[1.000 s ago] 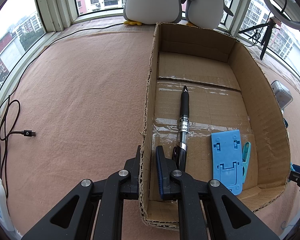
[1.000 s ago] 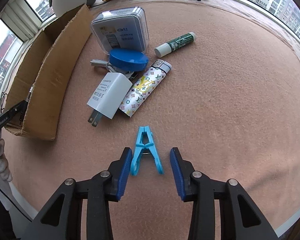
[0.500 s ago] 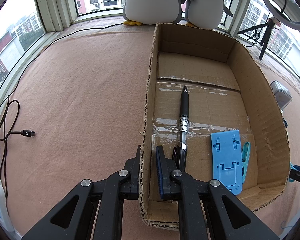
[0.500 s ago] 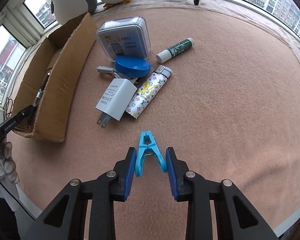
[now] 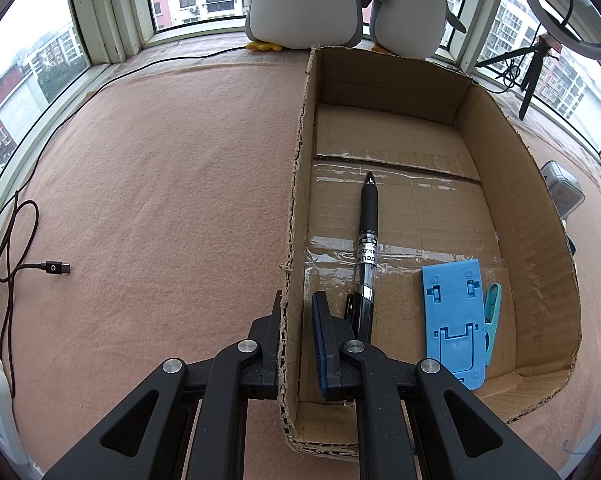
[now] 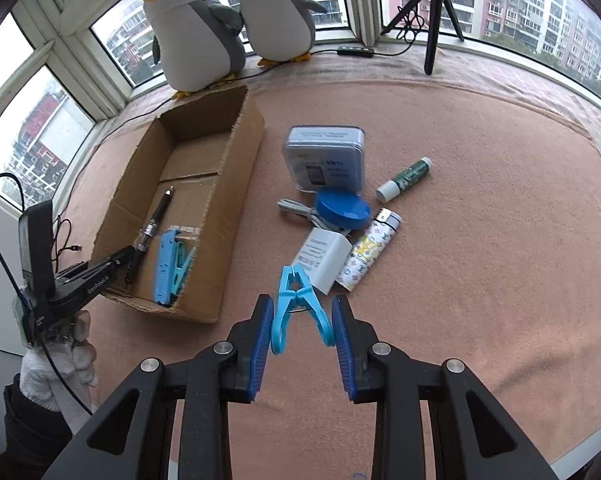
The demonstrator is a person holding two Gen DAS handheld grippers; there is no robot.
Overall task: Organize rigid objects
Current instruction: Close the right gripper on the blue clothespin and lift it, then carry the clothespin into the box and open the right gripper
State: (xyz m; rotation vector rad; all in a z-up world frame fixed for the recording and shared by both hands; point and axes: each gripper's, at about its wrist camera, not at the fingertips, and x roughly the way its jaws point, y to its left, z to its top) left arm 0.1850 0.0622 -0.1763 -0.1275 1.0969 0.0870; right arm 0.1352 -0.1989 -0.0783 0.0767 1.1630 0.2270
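Observation:
My right gripper point(image 6: 302, 330) is shut on a blue clothespin point(image 6: 298, 306) and holds it above the mat. My left gripper point(image 5: 296, 320) is shut on the left wall of the cardboard box point(image 5: 296, 216), one finger on each side. Inside the box lie a black pen point(image 5: 367, 236), a blue phone stand point(image 5: 454, 316) and a teal clothespin point(image 5: 491, 316). The box also shows in the right wrist view point(image 6: 236, 184), left of my right gripper.
On the mat right of the box lie a clear case point(image 6: 324, 158), a blue round lid point(image 6: 342, 212), a white charger point(image 6: 322, 260), a patterned lighter point(image 6: 374, 250) and a lip balm point(image 6: 404, 179). Two plush penguins point(image 6: 196, 32) and a tripod point(image 6: 434, 8) stand at the windows. A cable point(image 5: 40, 268) lies left.
My right gripper closed on the blue clothespin and lifted it up off the mat, so the view now looks farther over the box. The left gripper has not moved.

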